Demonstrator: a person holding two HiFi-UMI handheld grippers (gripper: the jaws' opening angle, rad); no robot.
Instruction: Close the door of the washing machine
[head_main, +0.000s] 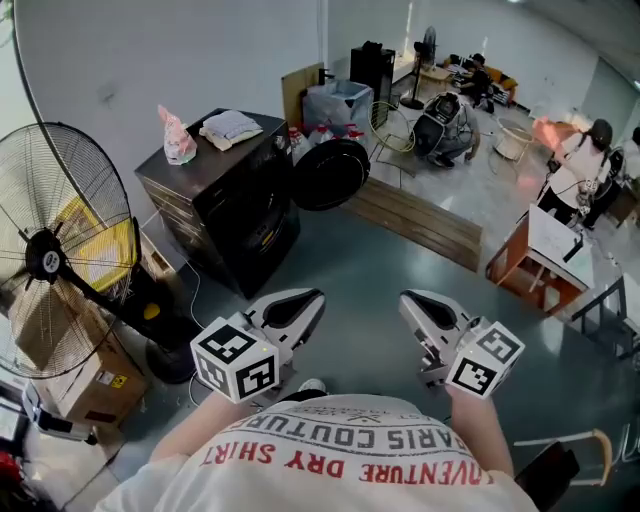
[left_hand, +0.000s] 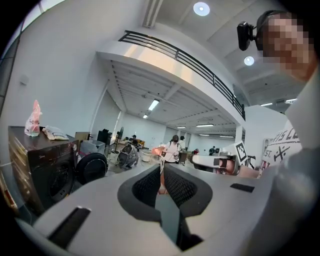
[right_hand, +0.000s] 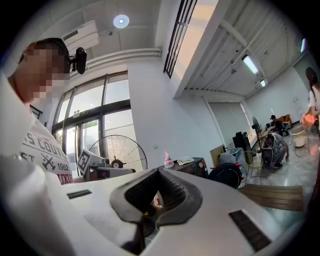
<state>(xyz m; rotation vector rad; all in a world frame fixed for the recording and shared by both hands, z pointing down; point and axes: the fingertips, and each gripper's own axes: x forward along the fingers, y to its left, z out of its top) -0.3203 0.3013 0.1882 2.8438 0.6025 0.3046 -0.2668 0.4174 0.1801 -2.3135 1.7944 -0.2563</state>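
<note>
Head view: black boxy washing machine (head_main: 235, 205) stands by the wall, its round glossy door (head_main: 330, 172) swung wide open. Pink plastic bag (head_main: 177, 137) & folded cloth (head_main: 230, 127) lie on top; wire-grille fan (head_main: 50, 255) stands left, wooden planks (head_main: 415, 220) lie beyond the door. Left gripper (head_main: 300, 305) & right gripper (head_main: 420, 308) hover well short, grey floor (head_main: 370, 270) between.
Left gripper view: ribbed jaws pressed together, nothing held.
Right gripper view: jaws clenched, empty.

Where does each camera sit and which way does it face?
Head view: on the person's head, looking steeply down; left hand-held gripper, right hand-held gripper and shirt show.
Left gripper view: on that gripper, looking along its shut jaws past the washing machine; right hand-held gripper and shirt at right.
Right gripper view: on that gripper, facing the fan; shirt at left.
Shared: all show the washing machine, door open.
</note>
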